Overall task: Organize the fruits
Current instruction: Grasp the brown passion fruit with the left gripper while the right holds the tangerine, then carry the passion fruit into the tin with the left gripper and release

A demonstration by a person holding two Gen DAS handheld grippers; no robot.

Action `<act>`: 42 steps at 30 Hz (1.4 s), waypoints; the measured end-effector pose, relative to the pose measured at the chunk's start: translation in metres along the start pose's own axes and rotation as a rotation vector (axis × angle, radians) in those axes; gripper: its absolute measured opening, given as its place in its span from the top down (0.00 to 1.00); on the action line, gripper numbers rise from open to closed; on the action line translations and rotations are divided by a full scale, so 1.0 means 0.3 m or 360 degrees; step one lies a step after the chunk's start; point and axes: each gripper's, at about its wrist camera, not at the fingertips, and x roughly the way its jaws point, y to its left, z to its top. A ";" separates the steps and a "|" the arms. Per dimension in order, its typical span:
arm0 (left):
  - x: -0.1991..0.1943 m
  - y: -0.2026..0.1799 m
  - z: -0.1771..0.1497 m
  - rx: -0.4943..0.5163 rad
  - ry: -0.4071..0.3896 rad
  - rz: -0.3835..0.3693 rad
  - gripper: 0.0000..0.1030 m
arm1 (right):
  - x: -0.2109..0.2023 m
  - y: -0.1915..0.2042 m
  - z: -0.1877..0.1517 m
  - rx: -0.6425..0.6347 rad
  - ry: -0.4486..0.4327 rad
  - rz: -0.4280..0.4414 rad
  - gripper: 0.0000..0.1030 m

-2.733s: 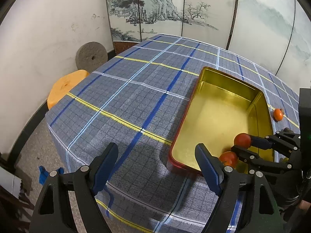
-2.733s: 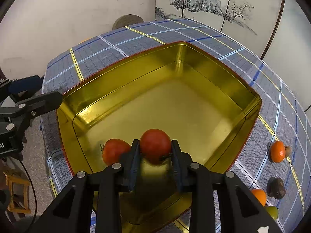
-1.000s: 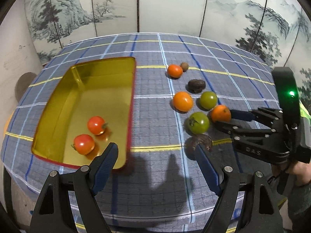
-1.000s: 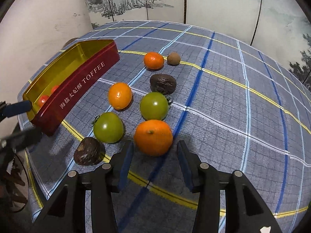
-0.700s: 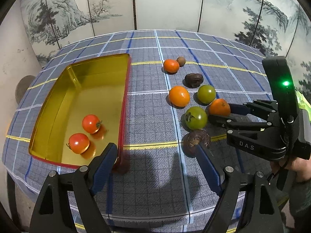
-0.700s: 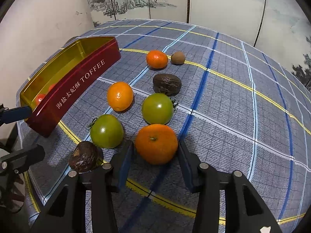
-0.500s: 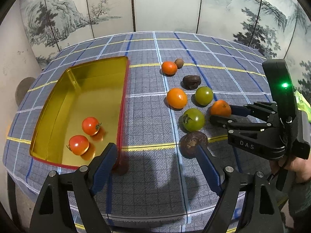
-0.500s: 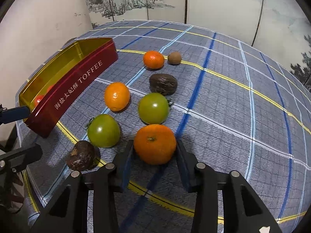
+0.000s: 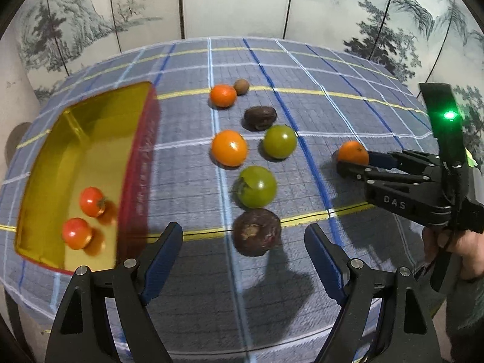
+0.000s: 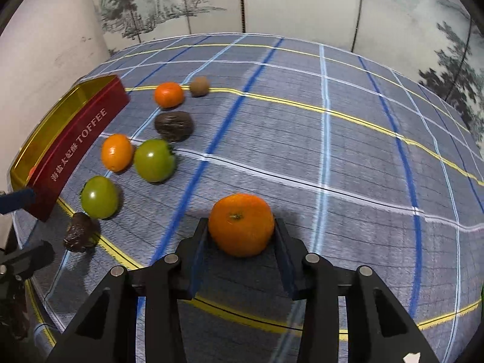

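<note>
My right gripper is shut on an orange mandarin, held just above the cloth right of the fruit group; it also shows in the left wrist view. My left gripper is open and empty, its jaws either side of a dark wrinkled passion fruit. Beyond lie two green tomatoes, two oranges, another dark fruit and a small brown fruit. The gold toffee tin at left holds two red tomatoes.
The round table is covered with a blue plaid cloth. A painted folding screen stands behind it and a white wall is at the left. The table's near edge lies just under both grippers.
My right gripper closed on the mandarin and carried it to the right, away from the other fruit. My left gripper moved forward toward the dark passion fruit.
</note>
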 end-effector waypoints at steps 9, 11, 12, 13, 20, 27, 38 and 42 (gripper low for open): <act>0.092 -0.006 0.014 -0.0034 0.0096 0.0003 0.35 | -0.007 -0.018 -0.010 0.0023 -0.0008 0.0004 0.63; 0.102 -0.002 0.011 -0.0047 0.0108 -0.0010 0.40 | -0.006 -0.019 -0.011 0.0027 -0.0010 0.0007 0.63; 0.109 0.000 0.011 -0.0051 0.0118 -0.0013 0.40 | -0.007 -0.019 -0.011 0.0027 -0.0010 0.0009 0.63; 0.114 0.001 0.009 -0.0051 0.0124 -0.0009 0.41 | -0.007 -0.019 -0.011 0.0028 -0.0011 0.0012 0.63; 0.117 -0.006 0.005 -0.0033 0.0122 -0.0046 0.60 | -0.009 -0.020 -0.013 0.0030 -0.0011 0.0011 0.63; 0.112 -0.010 0.005 -0.0025 0.0116 -0.0028 0.61 | -0.008 -0.021 -0.012 0.0030 -0.0011 0.0009 0.63; 0.051 -0.001 0.012 -0.0003 0.0046 0.0045 0.61 | -0.007 -0.014 -0.013 0.0027 -0.0009 -0.0003 0.63; 0.019 -0.002 0.019 0.0013 0.0005 0.0062 0.61 | -0.006 -0.013 -0.013 0.0029 -0.0008 -0.0004 0.63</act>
